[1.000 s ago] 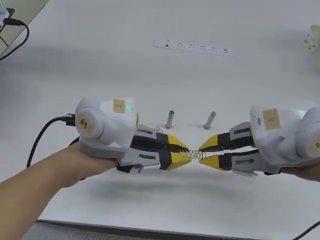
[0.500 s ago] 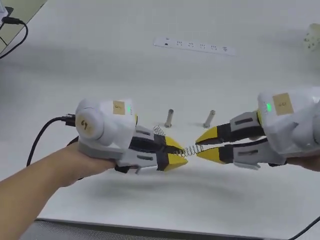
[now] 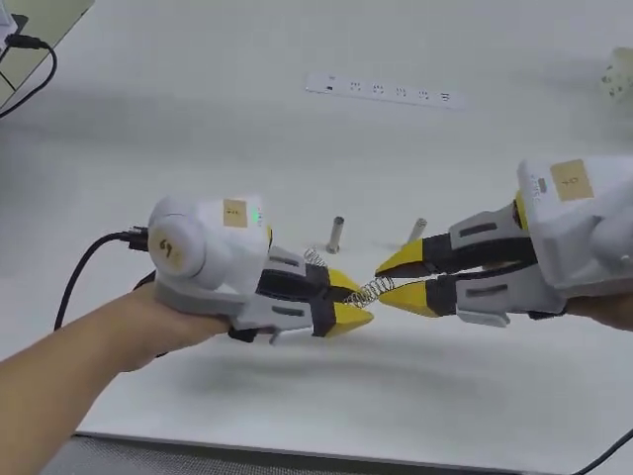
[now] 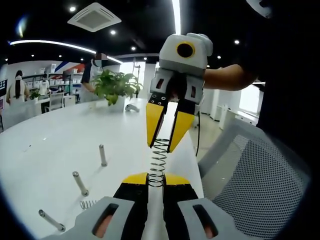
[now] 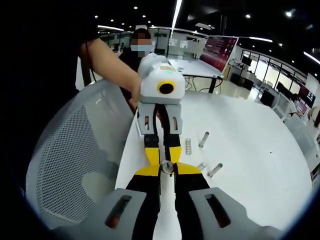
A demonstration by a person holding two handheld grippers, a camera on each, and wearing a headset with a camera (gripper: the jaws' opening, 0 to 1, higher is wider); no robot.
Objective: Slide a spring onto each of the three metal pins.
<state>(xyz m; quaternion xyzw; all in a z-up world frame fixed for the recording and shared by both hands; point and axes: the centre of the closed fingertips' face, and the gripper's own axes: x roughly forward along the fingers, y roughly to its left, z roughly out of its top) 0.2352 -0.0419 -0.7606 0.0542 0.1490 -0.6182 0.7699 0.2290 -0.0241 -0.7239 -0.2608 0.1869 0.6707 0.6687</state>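
over the white table (image 3: 297, 139), left gripper (image 3: 368, 305) and right gripper (image 3: 381, 285) meet tip to tip
each is clamped on one end of a spring (image 4: 159, 160) held in the air between them; three metal pins (image 4: 102, 155) (image 4: 80, 183) (image 4: 52, 220) stand on the table, a loose spring (image 4: 88, 203) lying among them.

White table (image 3: 297, 396) bears pins (image 4: 102, 155), a spring (image 5: 188, 145), power strip (image 3: 386, 92).
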